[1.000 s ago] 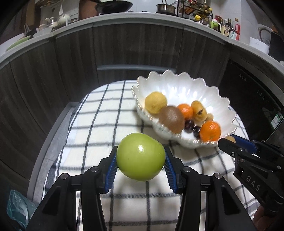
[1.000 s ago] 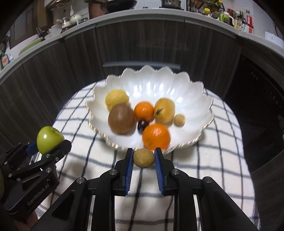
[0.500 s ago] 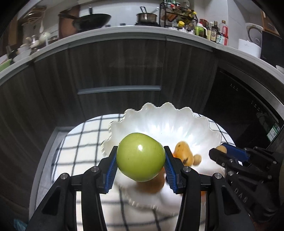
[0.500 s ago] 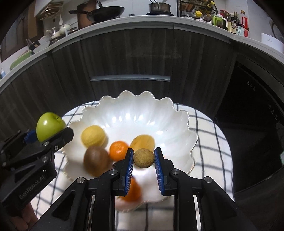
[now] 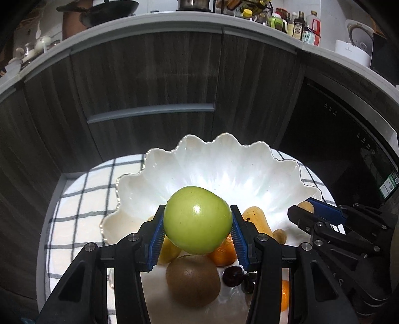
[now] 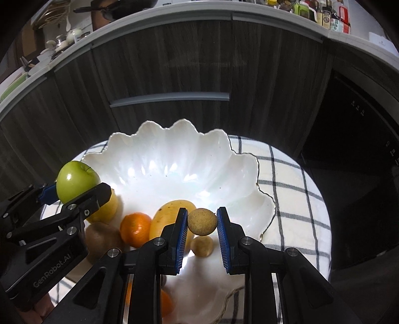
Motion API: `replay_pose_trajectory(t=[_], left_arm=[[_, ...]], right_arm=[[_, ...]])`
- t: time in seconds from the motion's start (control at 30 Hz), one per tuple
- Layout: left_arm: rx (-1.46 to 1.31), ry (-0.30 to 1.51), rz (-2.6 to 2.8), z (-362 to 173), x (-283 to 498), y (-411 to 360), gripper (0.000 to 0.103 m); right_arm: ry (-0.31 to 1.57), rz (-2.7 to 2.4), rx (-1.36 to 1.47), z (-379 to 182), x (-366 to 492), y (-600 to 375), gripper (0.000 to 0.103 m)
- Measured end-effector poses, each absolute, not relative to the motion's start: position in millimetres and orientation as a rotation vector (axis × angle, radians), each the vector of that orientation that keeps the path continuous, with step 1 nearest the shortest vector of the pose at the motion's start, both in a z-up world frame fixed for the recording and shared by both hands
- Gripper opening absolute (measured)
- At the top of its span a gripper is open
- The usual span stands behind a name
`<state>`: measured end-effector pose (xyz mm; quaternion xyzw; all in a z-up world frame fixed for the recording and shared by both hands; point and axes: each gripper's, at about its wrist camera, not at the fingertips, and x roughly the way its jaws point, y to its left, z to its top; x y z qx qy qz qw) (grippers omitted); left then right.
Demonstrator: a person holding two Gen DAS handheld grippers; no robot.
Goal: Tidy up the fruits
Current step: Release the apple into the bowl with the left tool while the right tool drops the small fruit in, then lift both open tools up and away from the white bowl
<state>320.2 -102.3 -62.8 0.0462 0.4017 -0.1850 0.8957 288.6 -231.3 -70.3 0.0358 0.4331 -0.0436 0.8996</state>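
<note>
My left gripper (image 5: 197,224) is shut on a green apple (image 5: 197,219) and holds it over the white scalloped bowl (image 5: 224,164); the apple also shows in the right wrist view (image 6: 76,180). My right gripper (image 6: 202,221) is shut on a small round tan fruit (image 6: 202,221), held over the bowl's right half (image 6: 174,154). In the bowl lie a kiwi (image 5: 193,281), an orange (image 6: 136,230), a yellow mango-like fruit (image 6: 169,214), a lemon (image 6: 104,209), dark cherries (image 5: 233,275) and another small tan fruit (image 6: 202,246).
The bowl stands on a white cloth with black checks (image 6: 294,199) over a round table. Dark wooden cabinets (image 5: 154,82) curve close behind. A countertop with pans and bottles (image 5: 296,22) runs above. A dark appliance front (image 5: 344,139) stands at the right.
Both grippers have moved forward and up from the table's near side to over the bowl, each still holding its fruit.
</note>
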Motion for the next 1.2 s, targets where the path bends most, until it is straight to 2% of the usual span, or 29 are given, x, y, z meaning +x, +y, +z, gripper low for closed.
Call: replay_pose_trajectory(t=[0.2,0.23,0.27,0.3,0.33,0.37,0.4,0.5,0.6,0.7,1.07,1.2], left_arm=[[0.109,0.862,-0.391,-66.4,324.2,-109.5,0.048],[0.115,0.865,-0.393,-66.3,324.7,-110.0,0.049],[0.122,0.858,-0.392,-64.8,323.8,-109.7,0.058],[0.127,0.848,-0.386,-62.6,323.1,-109.5,0.063],[0.13,0.831,-0.374,-58.8,320.8,-107.7,0.073],[0.128,0.82,-0.367,-56.0,319.0,-106.0,0.077],[0.129,0.812,-0.36,-53.0,318.0,-104.3,0.078],[0.151,0.807,-0.336,-46.1,315.2,-101.5,0.079],[0.156,0.791,-0.311,-38.9,306.7,-95.6,0.085],[0.148,0.784,-0.29,-34.3,297.6,-88.6,0.088],[0.105,0.77,-0.225,-8.5,250.0,-69.4,0.093],[0.081,0.755,-0.193,2.1,229.6,-58.3,0.093]], right_arm=[[0.902,-0.101,0.076,-68.5,291.1,-236.3,0.025],[0.901,-0.104,0.073,-67.6,291.0,-236.9,0.026],[0.899,-0.106,0.068,-65.9,290.8,-237.0,0.027],[0.898,-0.107,0.065,-65.0,291.2,-236.7,0.03],[0.893,-0.11,0.064,-63.2,290.2,-237.1,0.034],[0.885,-0.116,0.064,-60.6,288.4,-237.5,0.046],[0.878,-0.134,0.059,-58.7,286.8,-237.9,0.054],[0.869,-0.155,0.042,-54.0,281.9,-237.6,0.058],[0.85,-0.184,0.024,-47.1,272.2,-235.6,0.073],[0.82,-0.214,0.016,-38.2,259.2,-233.0,0.08],[0.776,-0.244,0.063,-10.7,212.4,-226.0,0.082],[0.764,-0.231,0.077,0.7,192.9,-219.3,0.086]])
